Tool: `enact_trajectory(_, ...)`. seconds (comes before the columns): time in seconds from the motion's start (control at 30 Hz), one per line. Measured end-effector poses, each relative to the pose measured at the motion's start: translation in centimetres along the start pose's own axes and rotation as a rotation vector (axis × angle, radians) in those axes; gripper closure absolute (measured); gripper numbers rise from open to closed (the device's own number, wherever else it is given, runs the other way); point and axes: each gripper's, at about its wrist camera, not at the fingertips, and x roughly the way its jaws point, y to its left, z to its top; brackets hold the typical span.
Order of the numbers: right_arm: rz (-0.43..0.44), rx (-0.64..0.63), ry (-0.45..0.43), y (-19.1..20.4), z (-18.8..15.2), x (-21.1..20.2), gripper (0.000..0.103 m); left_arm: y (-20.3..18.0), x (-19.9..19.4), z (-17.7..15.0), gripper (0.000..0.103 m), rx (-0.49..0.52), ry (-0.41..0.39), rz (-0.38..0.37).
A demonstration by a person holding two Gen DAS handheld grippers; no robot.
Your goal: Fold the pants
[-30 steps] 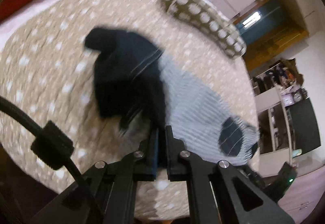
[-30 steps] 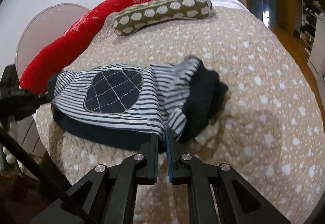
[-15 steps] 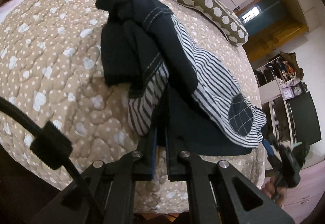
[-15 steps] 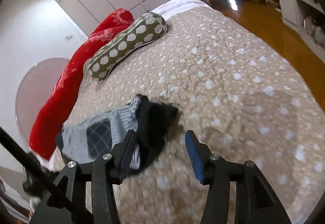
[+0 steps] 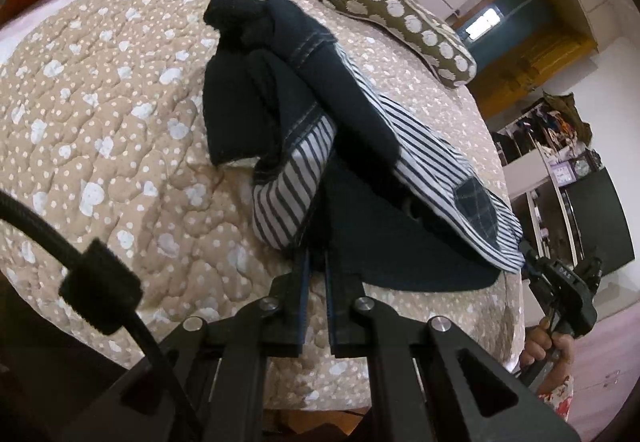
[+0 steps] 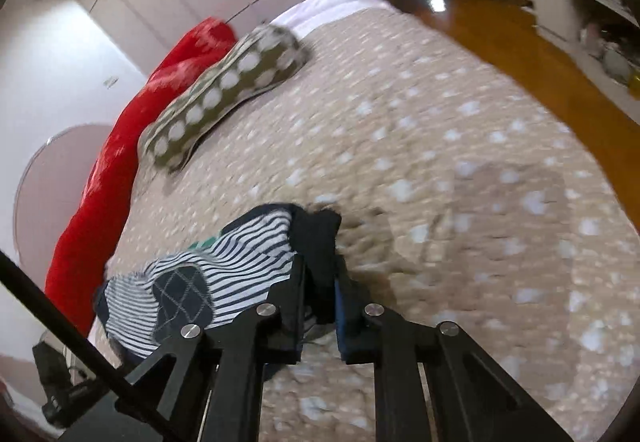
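Change: right gripper (image 6: 320,282), jaws wide apart beside the cloth half a second back, now closes on the dark end of the pants (image 5: 340,145).
Left gripper (image 5: 316,262): unchanged, jaws clamped on the striped edge at 6 o'clock.
Pants: bunched mid-quilt (image 5: 100,101), bolster (image 5: 396,13) at 1 o'clock.
Meaning: both ends held; spreading likely comes next.

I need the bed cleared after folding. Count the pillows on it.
2. The spotted bolster lies across the far end of the quilt, beyond the pants. The red pillow lies behind it, along the bed's edge. More may sit out of view.
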Motion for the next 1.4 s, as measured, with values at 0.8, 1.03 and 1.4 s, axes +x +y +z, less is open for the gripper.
enact_trajectory(0.8, 0.032, -0.013, 0.037, 1.0, -0.2, 1.9, 0.089, 3.1, -5.8, 1.5, 0.087, -0.092, -0.145, 0.023)
enact_trajectory(1.03, -0.163, -0.029, -0.105, 1.1, 0.1, -2.5, 0.056, 4.4, -4.5, 3.0, 0.068, -0.131, -0.14, 0.043)
enact_trajectory(1.4, 0.053, -0.318, 0.006, 12.9, -2.9, -0.5, 0.056, 2.3, 1.9, 7.0, 0.082, -0.053, -0.046, 0.056)
